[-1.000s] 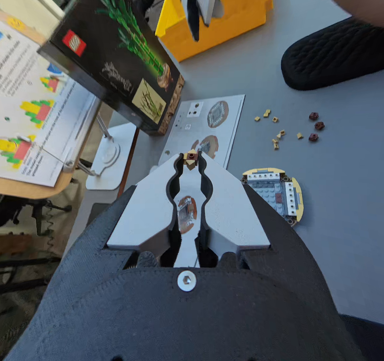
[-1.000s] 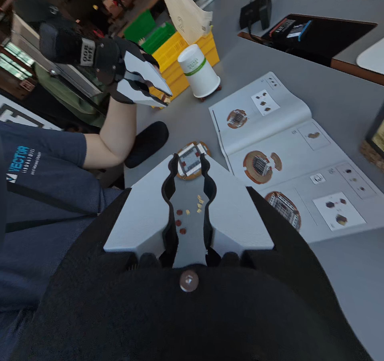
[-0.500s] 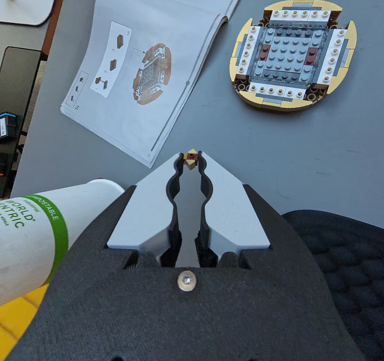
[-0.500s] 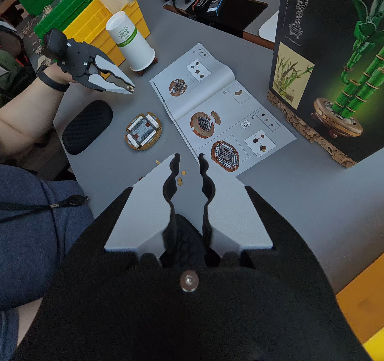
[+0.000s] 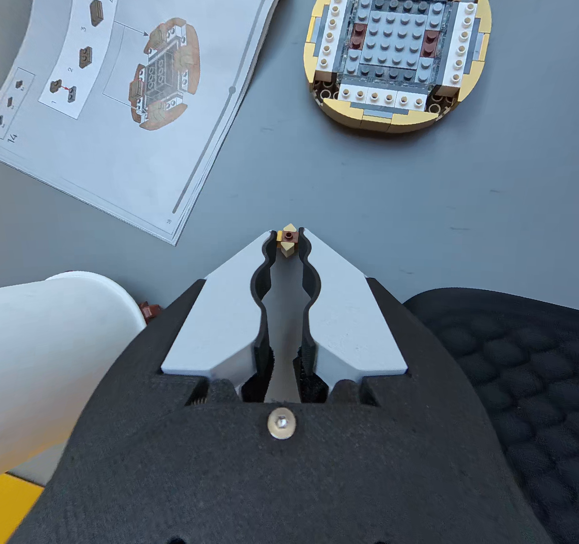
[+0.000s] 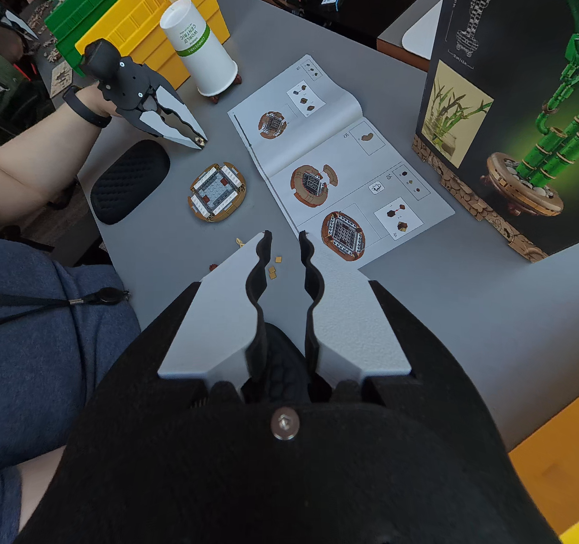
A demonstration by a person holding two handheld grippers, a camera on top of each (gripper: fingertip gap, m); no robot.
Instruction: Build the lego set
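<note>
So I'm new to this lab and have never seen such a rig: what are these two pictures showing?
No robot here: a person holds a two-finger gripper in each hand, each carrying a camera that looks along its fingers. The left wrist view shows the left gripper shut on a small tan and brown lego piece, above the grey table. The right wrist view shows the right gripper open and empty. On the table lie the round lego base, an open instruction booklet, loose tan pieces, a white paper cup and the set's box.
</note>
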